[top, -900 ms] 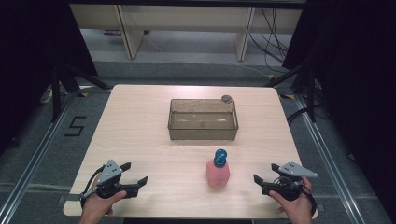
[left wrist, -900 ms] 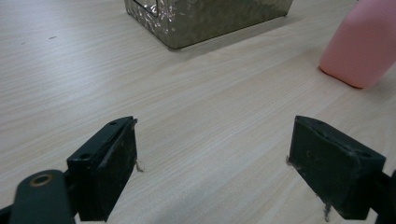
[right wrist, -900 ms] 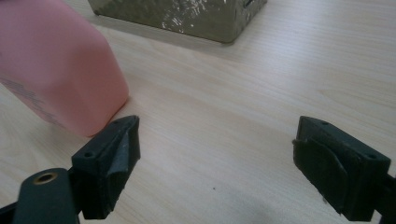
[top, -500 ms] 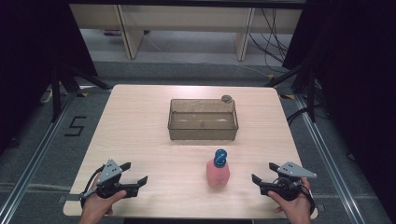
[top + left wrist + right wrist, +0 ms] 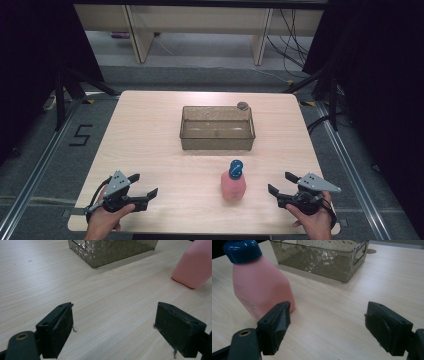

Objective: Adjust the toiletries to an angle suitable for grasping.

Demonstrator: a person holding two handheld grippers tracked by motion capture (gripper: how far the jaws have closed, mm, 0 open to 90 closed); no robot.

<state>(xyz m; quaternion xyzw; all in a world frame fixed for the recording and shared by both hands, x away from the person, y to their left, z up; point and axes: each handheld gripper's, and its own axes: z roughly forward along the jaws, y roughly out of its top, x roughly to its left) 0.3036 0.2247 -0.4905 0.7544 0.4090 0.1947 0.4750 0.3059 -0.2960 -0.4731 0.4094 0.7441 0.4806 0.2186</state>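
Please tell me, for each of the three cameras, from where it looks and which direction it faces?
High view: above the person's side, facing forward and down on the table; both hands, left gripper, right gripper show.
Left gripper view: rides the left gripper, looks along open jaws toward the clear bin.
Right gripper view: rides the right gripper, faces the pink bottle.
Shared: all three show bottle and bin.

Clear bin [image 5: 217,135] on wooden table [image 5: 145,150], small disc [image 5: 242,105] beside.
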